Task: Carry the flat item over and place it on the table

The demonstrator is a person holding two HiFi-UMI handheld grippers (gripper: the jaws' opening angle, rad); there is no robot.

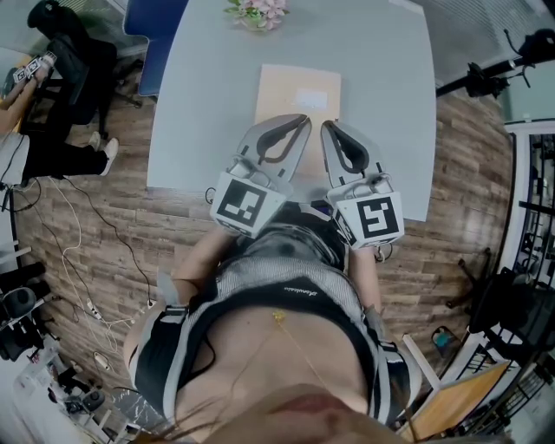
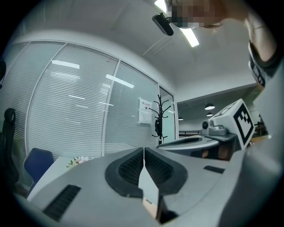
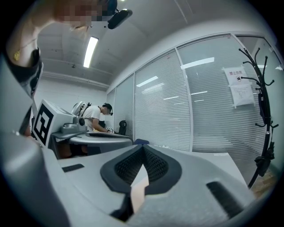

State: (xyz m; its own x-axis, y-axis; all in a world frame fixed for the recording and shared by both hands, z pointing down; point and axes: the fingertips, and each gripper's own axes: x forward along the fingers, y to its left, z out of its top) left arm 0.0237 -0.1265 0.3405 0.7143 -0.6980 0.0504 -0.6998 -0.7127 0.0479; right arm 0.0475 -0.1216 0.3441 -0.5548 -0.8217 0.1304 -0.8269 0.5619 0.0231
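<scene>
Closest to me are the two marker cubes, with the left gripper and the right gripper reaching side by side over the near edge of the table. Each one is clamped on the near edge of the flat item, a tan sheet lying level over the grey tabletop. I cannot tell whether it rests on the surface or hangs just above it.

In the left gripper view the left gripper has its pads pressed together on a thin strip of the flat item. The right gripper view shows the same: the right gripper is pinching the pale edge of the flat item.

Past the sheet, at the far edge of the table, is a small bunch of flowers. A blue chair stands just beside that far left corner. Further off, a coat rack stands against the blinds.
</scene>
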